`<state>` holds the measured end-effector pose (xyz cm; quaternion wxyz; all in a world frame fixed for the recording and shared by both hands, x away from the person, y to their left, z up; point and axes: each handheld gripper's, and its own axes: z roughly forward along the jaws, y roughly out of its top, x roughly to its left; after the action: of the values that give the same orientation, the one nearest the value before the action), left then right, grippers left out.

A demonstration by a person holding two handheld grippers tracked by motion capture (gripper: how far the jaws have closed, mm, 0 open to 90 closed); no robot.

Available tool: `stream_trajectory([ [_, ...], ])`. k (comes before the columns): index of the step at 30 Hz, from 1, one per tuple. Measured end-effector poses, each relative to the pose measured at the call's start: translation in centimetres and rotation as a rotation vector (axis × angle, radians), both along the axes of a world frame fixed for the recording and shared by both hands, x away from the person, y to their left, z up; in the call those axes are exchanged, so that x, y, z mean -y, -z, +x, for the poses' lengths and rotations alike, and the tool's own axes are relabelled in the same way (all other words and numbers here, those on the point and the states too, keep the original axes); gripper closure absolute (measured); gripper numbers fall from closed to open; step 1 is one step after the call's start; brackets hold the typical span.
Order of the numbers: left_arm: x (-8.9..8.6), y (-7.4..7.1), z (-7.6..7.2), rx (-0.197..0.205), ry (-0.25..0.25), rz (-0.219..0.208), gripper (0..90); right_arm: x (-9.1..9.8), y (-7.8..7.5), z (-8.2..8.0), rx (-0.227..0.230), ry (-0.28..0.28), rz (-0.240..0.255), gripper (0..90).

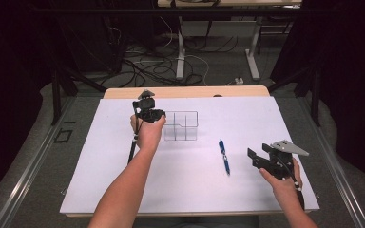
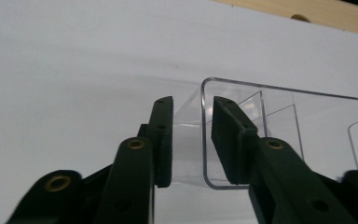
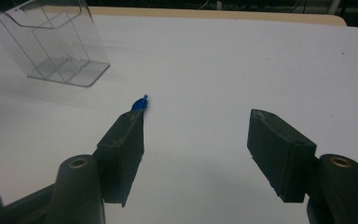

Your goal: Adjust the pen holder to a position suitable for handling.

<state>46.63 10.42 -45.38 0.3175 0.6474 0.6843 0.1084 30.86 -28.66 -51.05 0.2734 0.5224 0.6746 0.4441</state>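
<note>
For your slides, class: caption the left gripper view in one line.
Left gripper jaws straddle one wall of a clear plastic organizer on a white table.

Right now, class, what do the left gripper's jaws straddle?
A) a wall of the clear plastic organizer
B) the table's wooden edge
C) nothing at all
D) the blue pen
A: in the left gripper view, the left gripper has one jaw on each side of an end wall of the clear plastic organizer, while the blue pen lies apart on the white table.
</note>
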Motion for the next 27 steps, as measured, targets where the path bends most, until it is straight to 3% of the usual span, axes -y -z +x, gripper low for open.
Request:
stream_trajectory([
  [10, -2.8, -0.4, -1.4, 0.121, 0.072, -0.050, 55.8, -1.3, -1.1, 0.5, 0.014, -0.035, -0.070, 36.1],
  [16, -4.5, -0.3, -2.4, 0.170, 0.081, -0.067, 48.8, -2.2, -1.4, 0.9, -0.023, -0.037, -0.059, 37.0],
  [19, -5.1, 0.0, -2.9, 0.204, 0.087, -0.099, 43.8, -2.5, -1.7, 1.2, -0.035, -0.030, -0.052, 36.9],
  [21, -5.6, 0.4, -3.3, 0.236, 0.094, -0.102, 41.2, -2.6, -1.9, 1.3, -0.044, -0.014, -0.052, 36.8],
  [27, -7.3, 1.3, -4.8, 0.268, 0.136, -0.092, 34.9, -3.4, -2.4, 1.9, -0.078, -0.008, -0.065, 36.9],
])
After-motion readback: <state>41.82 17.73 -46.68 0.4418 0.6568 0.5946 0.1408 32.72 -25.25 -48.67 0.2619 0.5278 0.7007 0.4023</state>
